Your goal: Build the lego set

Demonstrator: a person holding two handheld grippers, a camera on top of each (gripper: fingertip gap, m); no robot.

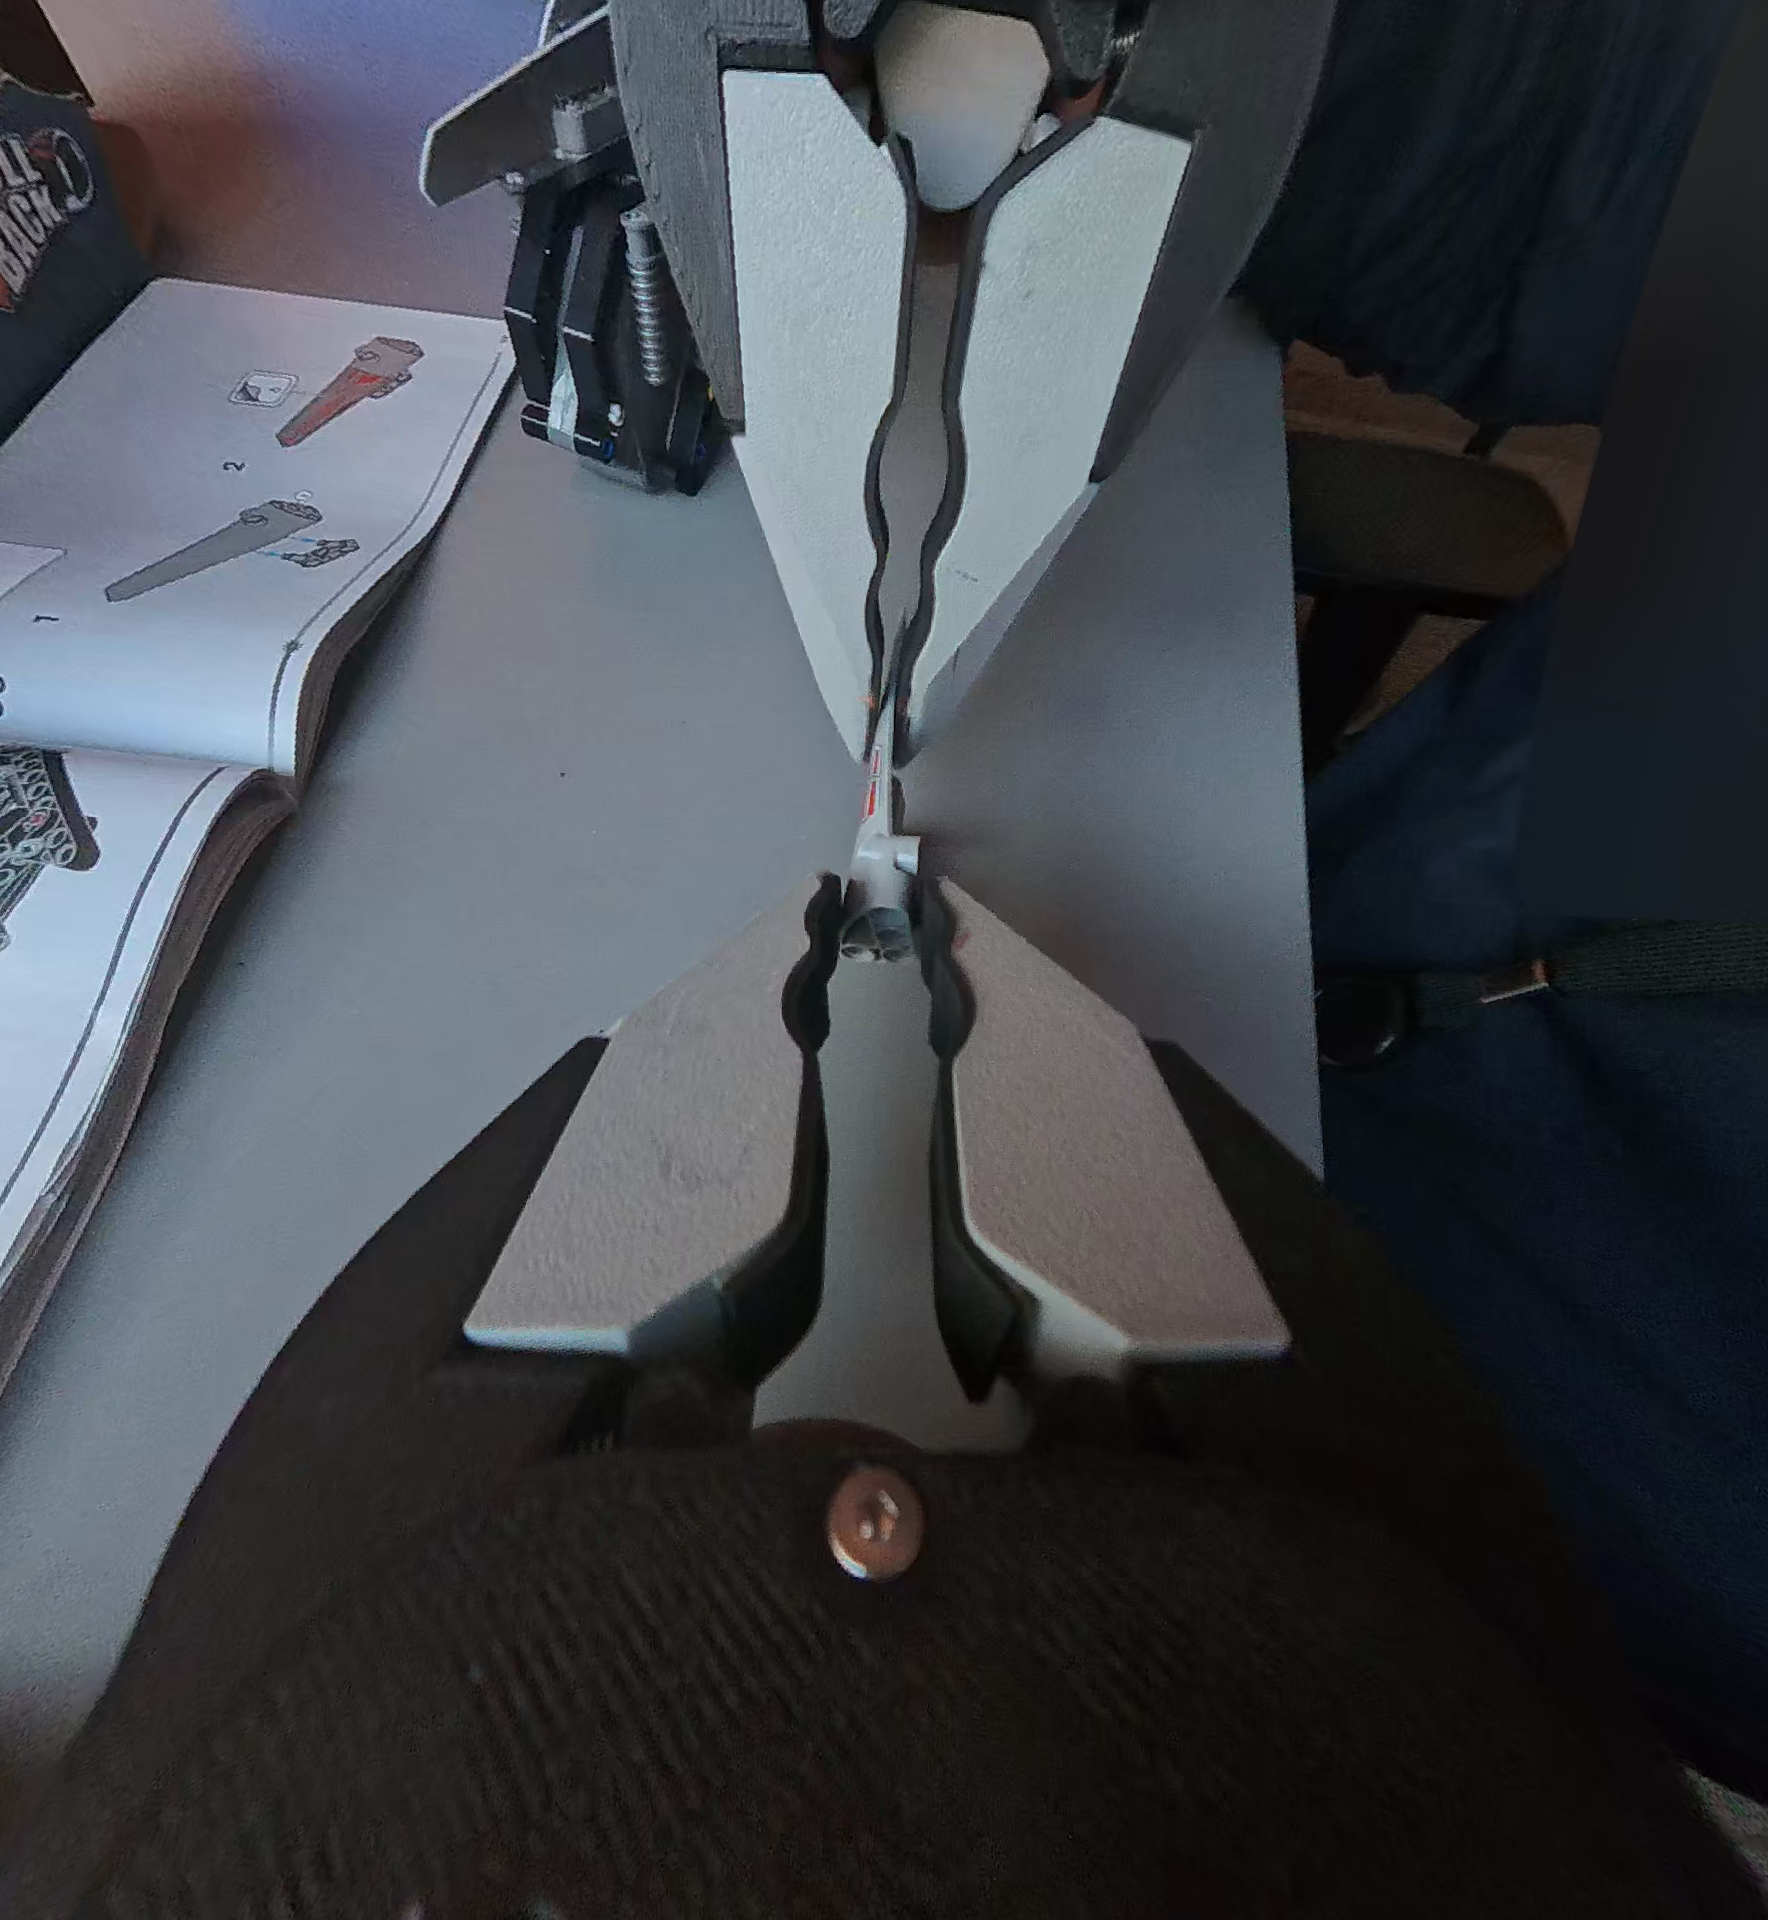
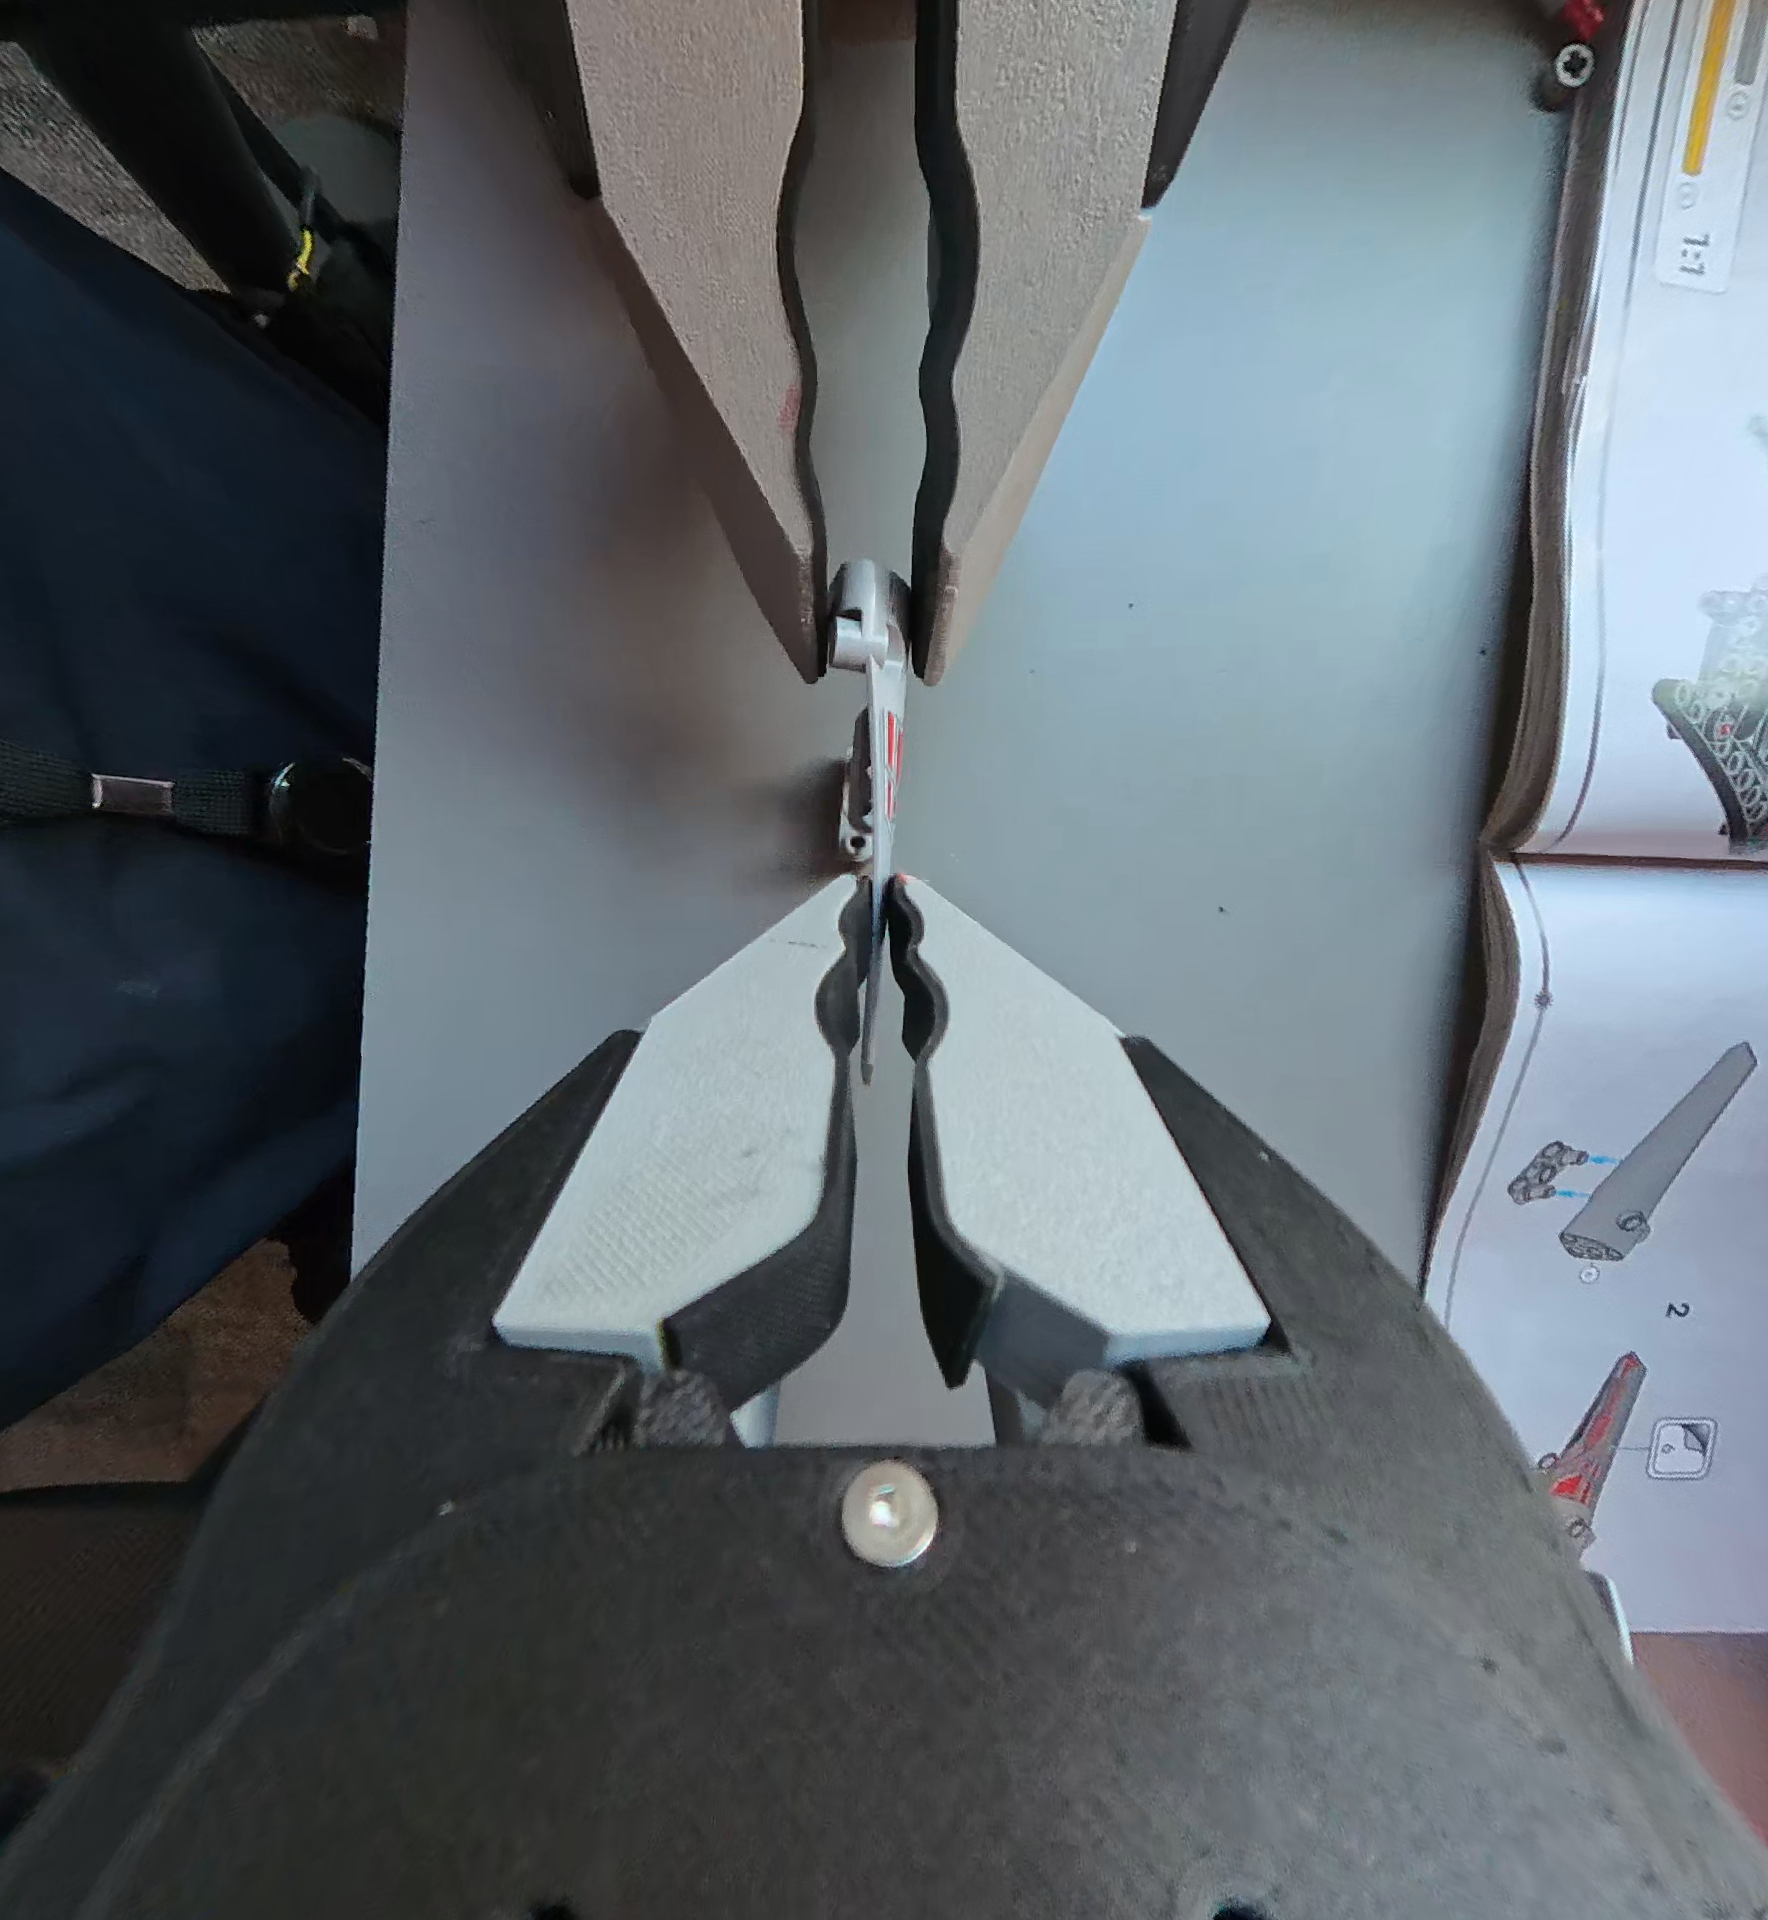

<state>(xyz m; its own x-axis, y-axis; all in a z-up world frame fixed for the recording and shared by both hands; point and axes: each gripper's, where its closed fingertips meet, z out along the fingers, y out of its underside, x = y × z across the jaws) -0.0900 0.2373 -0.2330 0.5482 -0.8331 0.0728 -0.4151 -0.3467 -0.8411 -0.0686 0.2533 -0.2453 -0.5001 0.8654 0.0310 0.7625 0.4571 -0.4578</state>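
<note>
Frame centre, above the grey table (image 1: 547, 831): left gripper (image 1: 875, 914) pinches the small grey connector (image 1: 878, 928), right gripper (image 2: 882, 894) clamps the thin grey panel (image 2: 885, 774), long axis running tip-to-tip between the opposed grippers, connector meeting panel's end.

Tapered grey panel (image 2: 885, 769) — thin, with red and white sticker markings — is suspended above the grey tabletop, seen edge-on. Small grey connector piece (image 1: 878, 920) sits at its wide end — joined or merely touching cannot be determined.
</note>
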